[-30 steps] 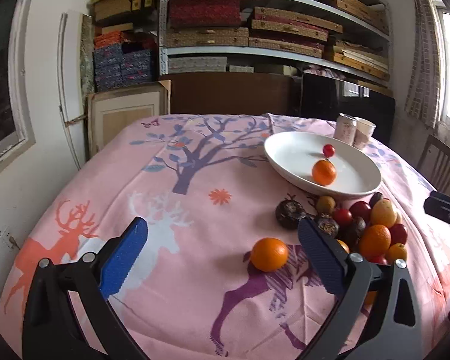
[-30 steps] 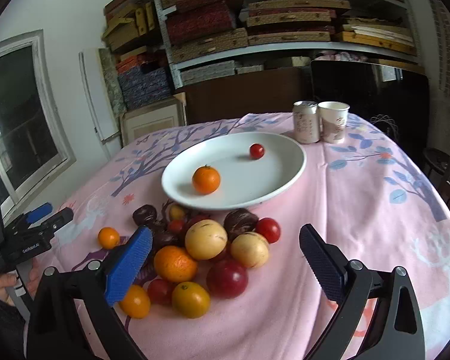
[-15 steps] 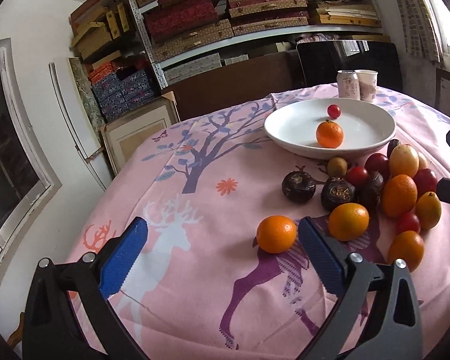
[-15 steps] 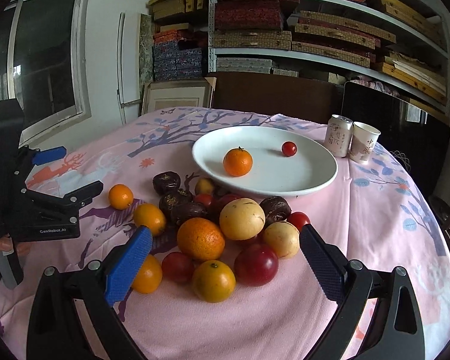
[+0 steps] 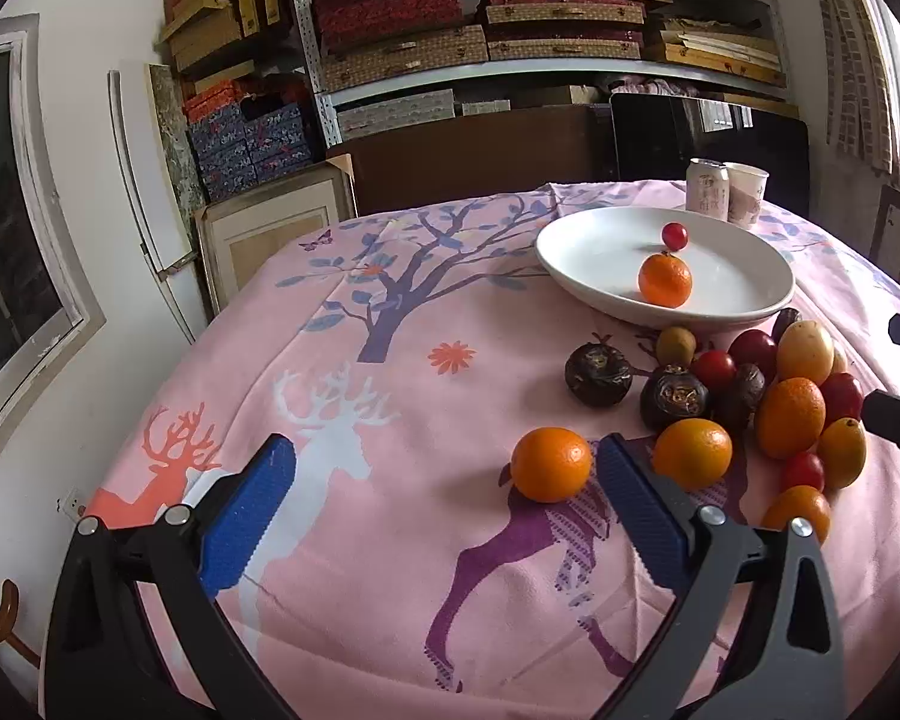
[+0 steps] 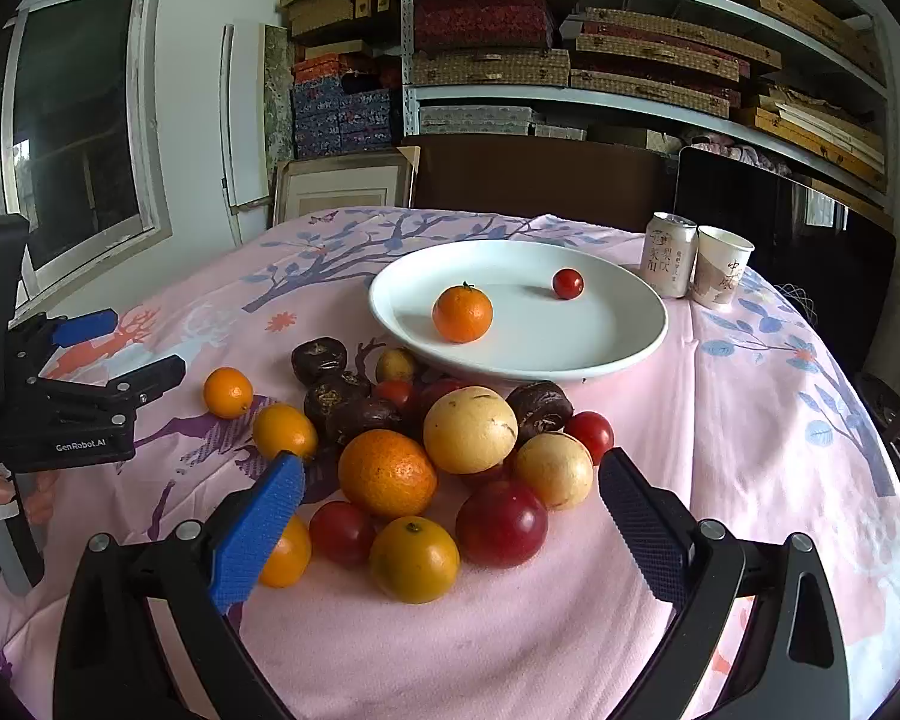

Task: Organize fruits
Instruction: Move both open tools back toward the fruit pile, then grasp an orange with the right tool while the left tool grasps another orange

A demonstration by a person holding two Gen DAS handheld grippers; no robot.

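Fruit pile (image 6: 450, 456) lies between the right gripper (image 6: 450, 516)'s spread fingers. Left gripper (image 5: 444, 486), also spread, has an orange (image 5: 551, 464) at 1 o'clock. White plate (image 6: 618, 348), 12 o'clock, holds a tangerine (image 6: 462, 312) and cherry tomato (image 6: 567, 283).

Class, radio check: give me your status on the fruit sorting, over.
Left gripper open, lone orange between its fingers, ungrasped. Right gripper open over fruit pile. Plate holds one tangerine, one cherry tomato. Nothing blocking.

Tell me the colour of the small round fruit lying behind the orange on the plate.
Red: a cherry tomato behind the orange on the white plate; clearest in the right wrist view.
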